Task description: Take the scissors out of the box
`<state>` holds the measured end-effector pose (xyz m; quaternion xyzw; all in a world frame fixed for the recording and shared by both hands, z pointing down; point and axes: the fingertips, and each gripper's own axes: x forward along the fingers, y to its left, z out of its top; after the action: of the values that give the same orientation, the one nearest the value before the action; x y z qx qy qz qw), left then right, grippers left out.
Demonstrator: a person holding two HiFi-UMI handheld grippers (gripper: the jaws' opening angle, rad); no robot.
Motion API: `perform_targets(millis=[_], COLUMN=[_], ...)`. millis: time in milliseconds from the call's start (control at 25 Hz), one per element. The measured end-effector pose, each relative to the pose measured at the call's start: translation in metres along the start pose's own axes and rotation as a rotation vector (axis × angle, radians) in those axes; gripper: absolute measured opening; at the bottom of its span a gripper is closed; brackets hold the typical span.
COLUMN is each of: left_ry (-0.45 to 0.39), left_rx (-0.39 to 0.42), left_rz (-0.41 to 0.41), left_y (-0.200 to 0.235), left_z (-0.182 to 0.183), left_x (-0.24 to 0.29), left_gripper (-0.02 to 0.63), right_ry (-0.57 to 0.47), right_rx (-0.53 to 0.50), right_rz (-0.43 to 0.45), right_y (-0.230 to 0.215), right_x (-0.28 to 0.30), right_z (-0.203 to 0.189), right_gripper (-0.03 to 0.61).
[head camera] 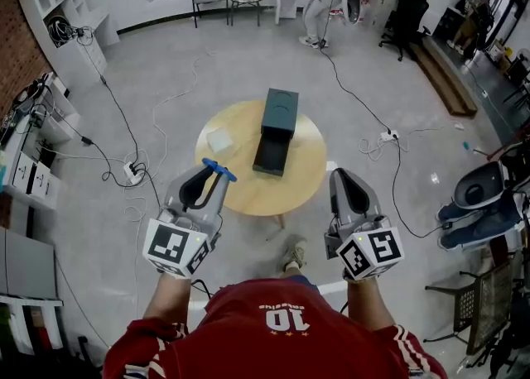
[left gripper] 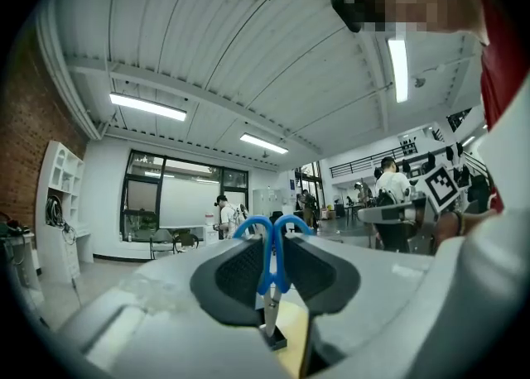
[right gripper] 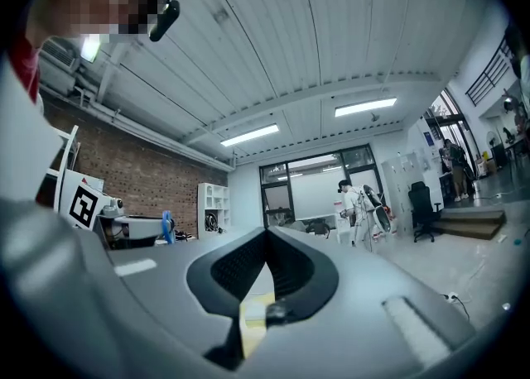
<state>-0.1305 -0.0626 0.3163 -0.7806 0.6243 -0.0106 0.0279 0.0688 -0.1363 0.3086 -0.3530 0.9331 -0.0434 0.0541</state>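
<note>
- Out at the left, clear of the box (head camera: 278,121), the left gripper (head camera: 212,173) pinches the scissors (left gripper: 270,251). Its pads press on them from both sides, just below the blue loops.
- The loops stick out past the fingertips, and the blades run back into the gap between the jaws, toward the gripper's body.
- The box lies open on the round table (head camera: 248,197), well apart from the scissors, so the taking-out looks done. What seems left is setting them down.
- The right gripper (right gripper: 265,237) has its jaws pressed together with nothing between them. It is held level beside the left one.
- Slip risk: the pinch is narrow and sits on a thin, smooth part. A quick swing or a slight easing of the jaws could let the scissors pivot or slide out.
- Drop risk: from what the head view shows, they are near the table's near edge. A slip could send them past the rim to the floor, where cables (head camera: 132,172) lie.
- Release risk: with the blades inside the jaw gap, opening the jaws while level may leave the scissors caught there, or let them tip out point first.
- The small white pad (head camera: 219,139) on the table is worth avoiding when putting them down.
</note>
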Motion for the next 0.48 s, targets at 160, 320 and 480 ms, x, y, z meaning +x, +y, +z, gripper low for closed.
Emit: perform_targets(millis=[160, 320, 480], left_ry=[-0.002, -0.007, -0.013], left_rx=[0.002, -0.002, -0.023], left_rz=[0.005, -0.001, -0.008], left_y=[-0.002, -0.006, -0.008], left_z=[-0.001, -0.002, -0.002], left_x=[-0.004, -0.006, -0.005], left_gripper=[0.090, 0.089, 0.090], right_ry=[-0.005, -0.006, -0.009], right_rx=[-0.009, -0.012, -0.012], right_rz=[-0.007, -0.006, -0.003], right_y=[0.004, 0.008, 0.013], right_x=[-0.007, -0.013, -0.015], right_z=[0.001, 0.002, 0.004], right_gripper=[-0.002, -0.002, -0.002])
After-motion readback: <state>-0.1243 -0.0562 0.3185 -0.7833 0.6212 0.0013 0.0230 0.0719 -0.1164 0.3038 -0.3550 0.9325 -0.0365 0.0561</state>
